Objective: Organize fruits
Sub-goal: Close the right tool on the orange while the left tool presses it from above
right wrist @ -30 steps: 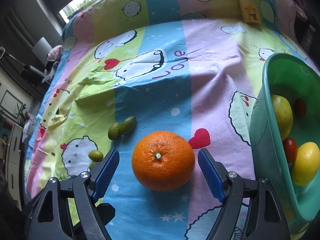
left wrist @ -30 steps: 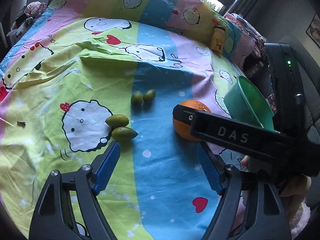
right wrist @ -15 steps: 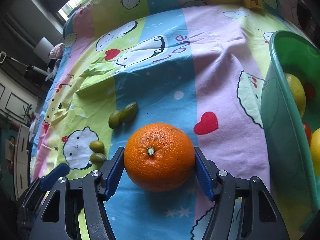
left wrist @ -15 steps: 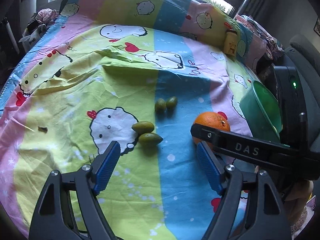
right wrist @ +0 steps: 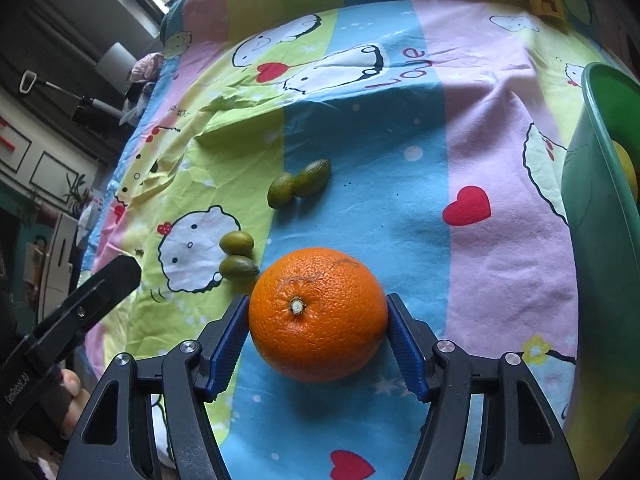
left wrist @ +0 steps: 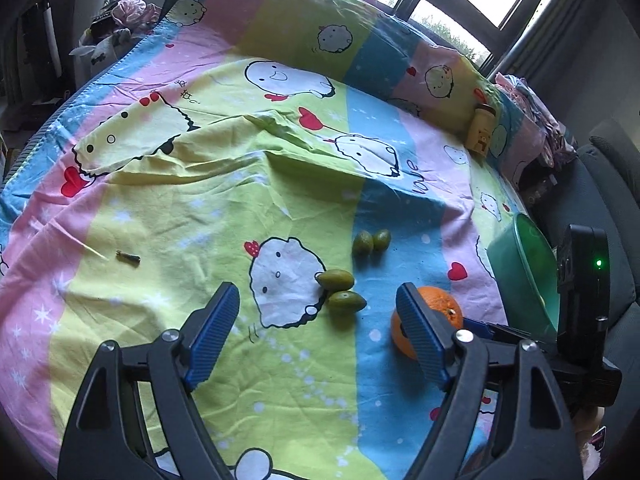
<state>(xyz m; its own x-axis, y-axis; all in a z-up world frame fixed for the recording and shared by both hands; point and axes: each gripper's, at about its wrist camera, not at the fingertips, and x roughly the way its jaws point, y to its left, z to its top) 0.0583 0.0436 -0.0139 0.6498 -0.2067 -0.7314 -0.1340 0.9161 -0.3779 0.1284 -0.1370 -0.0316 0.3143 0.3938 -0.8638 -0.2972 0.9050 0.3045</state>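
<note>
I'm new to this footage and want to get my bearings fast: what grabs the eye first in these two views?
The big orange stands out at once, clamped between the blue pads of the right gripper on the blue stripe of the cartoon-print bedsheet. Just to its left lie four small green fruits in two pairs. A green bowl sits at the right edge, and the left gripper is open over the sheet.

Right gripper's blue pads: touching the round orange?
Touching. The right wrist view shows both pads of the right gripper pressed against the round orange, no gap.
</note>
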